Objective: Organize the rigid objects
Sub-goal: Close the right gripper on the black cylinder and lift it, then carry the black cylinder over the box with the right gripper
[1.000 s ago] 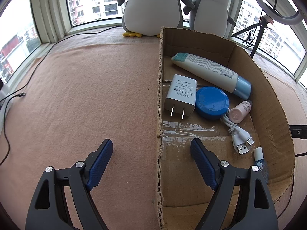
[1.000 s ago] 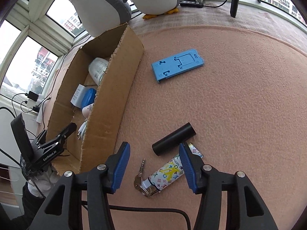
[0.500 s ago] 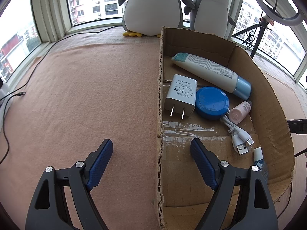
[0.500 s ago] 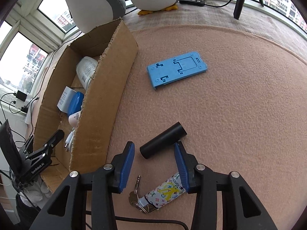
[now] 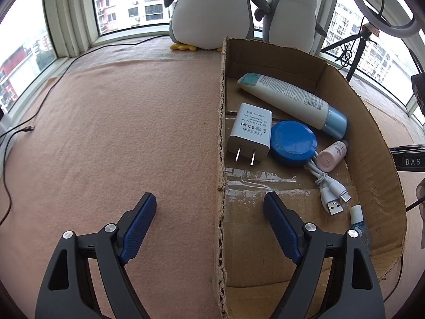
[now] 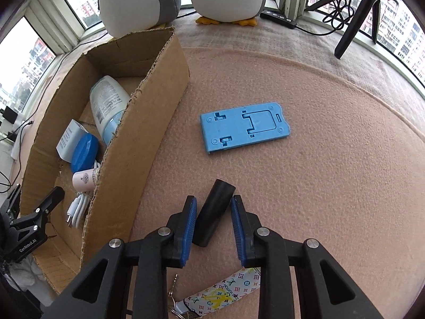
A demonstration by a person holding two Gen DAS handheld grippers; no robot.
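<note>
A black cylinder lies on the pink mat, and my right gripper is shut on it, one blue pad against each side. Beyond it rests a blue phone stand. A patterned key holder with a key lies under the gripper. The cardboard box holds a white tube, a white adapter, a blue round case, a pink bottle and a white cable. My left gripper is open with nothing between its fingers, which straddle the box's left wall.
Two plush penguins stand at the window behind the box. A tripod and a power strip sit at the back right. A black cable trails along the mat's left edge. Bare mat lies left of the box.
My right gripper moved forward over the black cylinder and closed its fingers onto it. The left gripper stayed where it was, still open.
</note>
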